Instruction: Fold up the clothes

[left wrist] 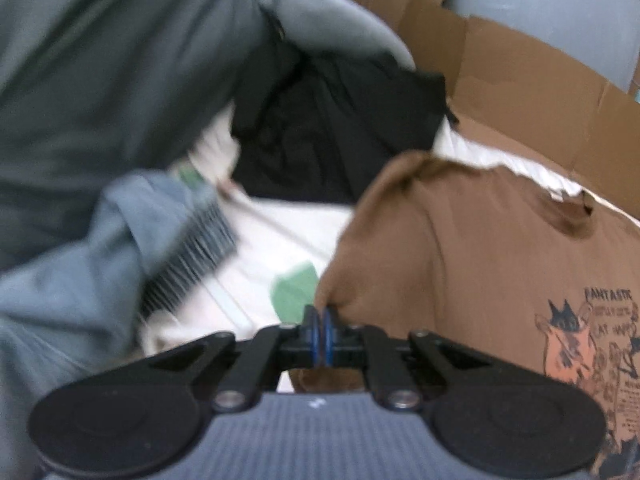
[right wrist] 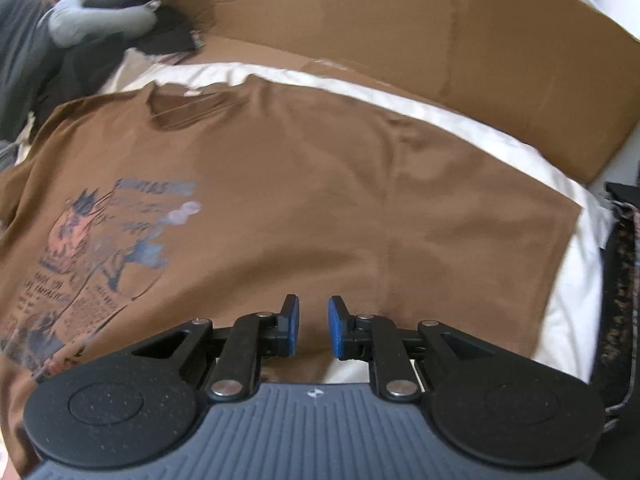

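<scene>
Left wrist view: left gripper (left wrist: 320,330) has its jaws closed together at the left edge of the brown T-shirt (left wrist: 472,264). Cloth sits right at the pad tips and more brown shows under the jaws, so it looks like a pinch on the sleeve or side edge, probably to lift it for the first fold; blur keeps me from being sure. The shirt lies on the right half of the view, print up, on a white sheet (left wrist: 280,248). Grey sweater (left wrist: 100,120) bulks at left, black garment (left wrist: 340,128) far centre, likely the waiting pile. Cardboard box wall (left wrist: 520,80) far right.

Right wrist view: right gripper (right wrist: 313,326) has its jaws a little apart with nothing between them, hovering over the shirt's near hem (right wrist: 320,184). The shirt is spread flat, collar far, print at left, right edge ending on the sheet (right wrist: 560,312). Cardboard (right wrist: 400,24) stands behind, probably a backstop. This claw seems placed to take the hem next.
</scene>
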Demonstrator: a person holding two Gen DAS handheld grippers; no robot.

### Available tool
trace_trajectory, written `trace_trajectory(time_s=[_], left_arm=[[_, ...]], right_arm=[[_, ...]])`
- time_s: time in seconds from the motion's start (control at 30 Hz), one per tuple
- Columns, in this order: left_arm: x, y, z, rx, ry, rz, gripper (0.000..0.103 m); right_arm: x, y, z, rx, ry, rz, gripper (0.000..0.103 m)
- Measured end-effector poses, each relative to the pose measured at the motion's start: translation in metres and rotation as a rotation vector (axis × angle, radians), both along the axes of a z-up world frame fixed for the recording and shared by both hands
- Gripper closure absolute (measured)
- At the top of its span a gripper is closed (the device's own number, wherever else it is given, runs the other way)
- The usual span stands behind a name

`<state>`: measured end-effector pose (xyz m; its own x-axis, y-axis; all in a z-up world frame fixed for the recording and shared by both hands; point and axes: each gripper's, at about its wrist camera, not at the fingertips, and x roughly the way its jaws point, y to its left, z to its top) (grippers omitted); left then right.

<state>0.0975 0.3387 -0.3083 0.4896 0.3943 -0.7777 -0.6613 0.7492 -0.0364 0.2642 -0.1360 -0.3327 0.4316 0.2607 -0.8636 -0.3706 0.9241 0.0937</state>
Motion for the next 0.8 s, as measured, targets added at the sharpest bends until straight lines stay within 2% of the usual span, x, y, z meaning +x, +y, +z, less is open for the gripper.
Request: trace_trajectory(time_s=[0.17, 0.33, 0.53, 0.63, 0.8], left_arm=[[0.005, 0.004, 0.026, 0.143, -0.012, 0.010, 0.100], [0.017, 0.005, 0.036, 0.207, -0.028, 0.031, 0.100], [0.029, -0.009, 0.033, 0.133, -0.070, -0.015, 0.100], [0.040, -0.024, 0.028, 0.044, -0.111, -0.046, 0.099], [0.058, -0.060, 0.011, -0.045, -0.114, -0.158, 0.095]], right_arm=[[-0.004, 0.010, -0.003, 0.016, 0.016, 0.029, 0.085], [-0.003, 0.009, -0.008, 0.018, 0.037, 0.019, 0.085], [-0.004, 0.009, -0.012, 0.015, 0.047, 0.021, 0.085], [-0.005, 0.010, -0.015, 0.017, 0.052, 0.023, 0.085], [-0.005, 0.012, -0.018, 0.032, 0.071, 0.017, 0.085]])
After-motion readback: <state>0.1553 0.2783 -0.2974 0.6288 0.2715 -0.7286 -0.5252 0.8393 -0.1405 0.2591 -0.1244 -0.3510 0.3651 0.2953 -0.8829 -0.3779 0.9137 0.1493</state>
